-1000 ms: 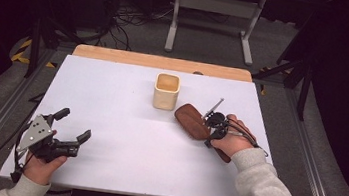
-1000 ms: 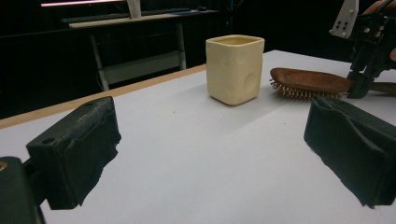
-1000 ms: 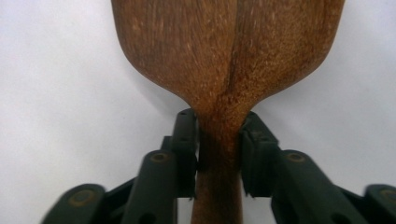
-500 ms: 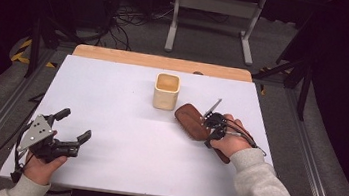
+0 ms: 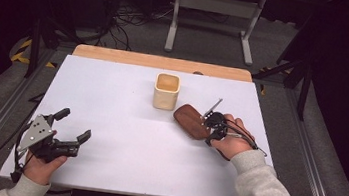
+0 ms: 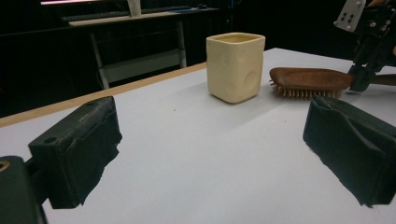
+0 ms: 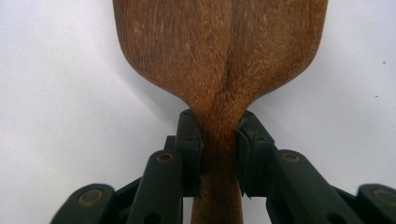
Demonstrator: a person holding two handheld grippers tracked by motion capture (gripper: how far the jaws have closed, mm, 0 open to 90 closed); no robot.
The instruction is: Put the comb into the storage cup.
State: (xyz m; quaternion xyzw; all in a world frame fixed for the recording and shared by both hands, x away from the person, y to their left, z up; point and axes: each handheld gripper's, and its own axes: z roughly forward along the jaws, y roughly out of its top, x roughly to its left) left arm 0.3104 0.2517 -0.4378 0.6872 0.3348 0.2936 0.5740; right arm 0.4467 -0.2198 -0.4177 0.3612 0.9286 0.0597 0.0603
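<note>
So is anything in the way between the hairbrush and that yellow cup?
Nothing visible is. The right gripper is shut on the neck of the wooden hairbrush, which lies bristles down on the white table. The cup stands just beyond the brush's head, with only a strip of bare table between them.

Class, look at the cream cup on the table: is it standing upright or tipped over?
Upright. The cup stands on its base on the white table, its open mouth facing up in the high view and its walls vertical in the left gripper view.
</note>
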